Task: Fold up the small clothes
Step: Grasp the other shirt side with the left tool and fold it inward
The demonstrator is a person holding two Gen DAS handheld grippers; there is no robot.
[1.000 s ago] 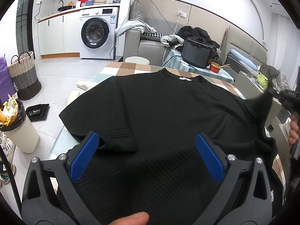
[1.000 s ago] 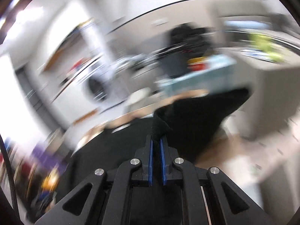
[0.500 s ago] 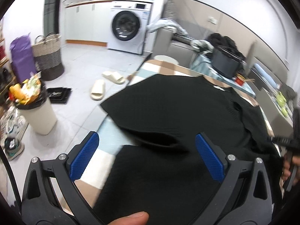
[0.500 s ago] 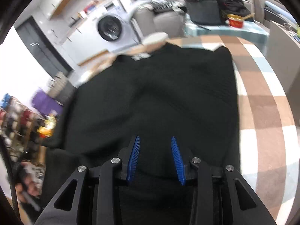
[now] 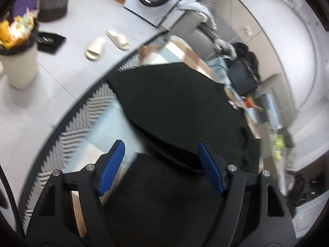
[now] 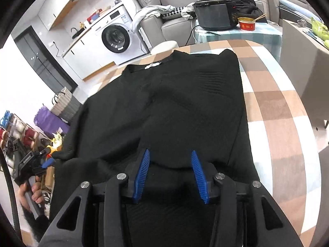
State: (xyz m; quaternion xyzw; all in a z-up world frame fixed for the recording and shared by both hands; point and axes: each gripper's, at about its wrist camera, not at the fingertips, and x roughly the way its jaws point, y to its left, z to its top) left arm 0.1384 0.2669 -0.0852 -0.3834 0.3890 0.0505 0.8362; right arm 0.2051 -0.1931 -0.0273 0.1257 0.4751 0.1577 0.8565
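Observation:
A black textured knit top (image 6: 185, 107) lies on a table with a checked brown, white and pale blue cloth (image 6: 283, 113). Its collar with a white label (image 6: 152, 65) points away. Its right side is folded in over the body, giving a straight right edge. My right gripper (image 6: 169, 156) is open and empty just above the near hem. My left gripper (image 5: 160, 146) is open and empty above the top's left sleeve (image 5: 164, 94) near the table's left edge. The left gripper also shows in the right wrist view (image 6: 39, 164).
A white waste bin (image 5: 18, 61), two slippers (image 5: 107, 43) and a washing machine (image 6: 117, 39) are on the floor side to the left. A black cooker (image 6: 213, 16) and a red bowl (image 6: 247, 23) stand on a small table behind. A grey sofa is beyond.
My right gripper has let go of the right sleeve, opened and drawn back to the near hem. My left gripper has swung left and tilted over the left sleeve.

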